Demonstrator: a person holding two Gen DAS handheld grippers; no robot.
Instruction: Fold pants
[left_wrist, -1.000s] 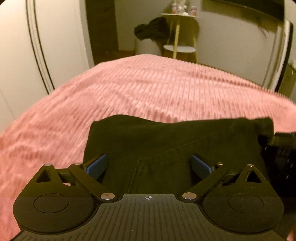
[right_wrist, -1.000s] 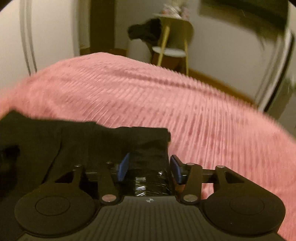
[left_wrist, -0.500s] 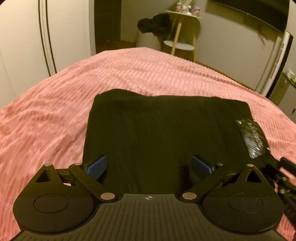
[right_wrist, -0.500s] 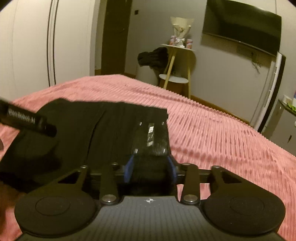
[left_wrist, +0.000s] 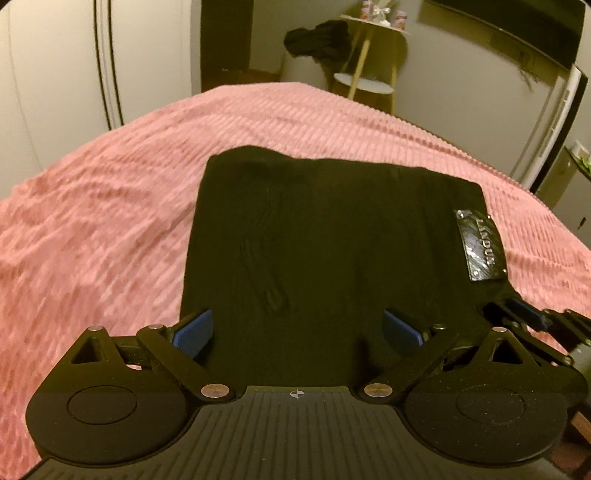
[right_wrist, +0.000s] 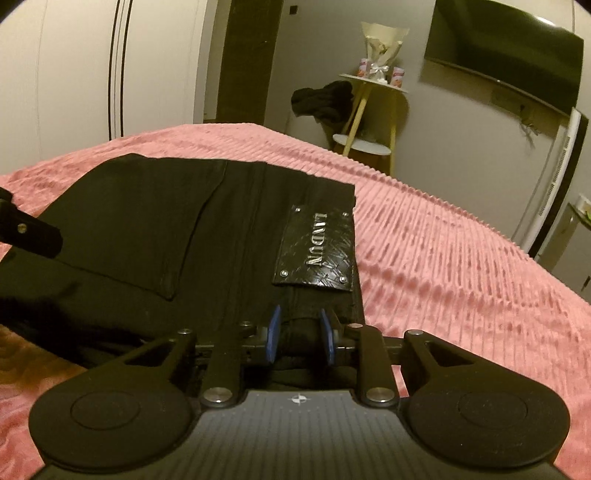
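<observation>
Black pants (left_wrist: 325, 236) lie folded into a rectangle on the pink ribbed bedspread (left_wrist: 96, 229), with a shiny black waistband label (left_wrist: 480, 245) at the right edge. My left gripper (left_wrist: 297, 326) is open, its blue pads spread wide over the near edge of the pants. My right gripper (right_wrist: 301, 334) is shut on the waistband edge of the pants (right_wrist: 207, 236), just below the label (right_wrist: 316, 251). The right gripper also shows at the right in the left wrist view (left_wrist: 524, 314).
The pink bedspread (right_wrist: 461, 258) stretches away on all sides. Beyond the bed stand a white wardrobe (left_wrist: 48, 74), a dark doorway (right_wrist: 247, 59), a small side table with dark clothing draped on it (right_wrist: 369, 107), and a wall-mounted television (right_wrist: 506, 59).
Both grippers have drawn back toward the near edge of the bed. The pants now lie flat and folded. The right gripper's pads have closed tighter on the waistband.
</observation>
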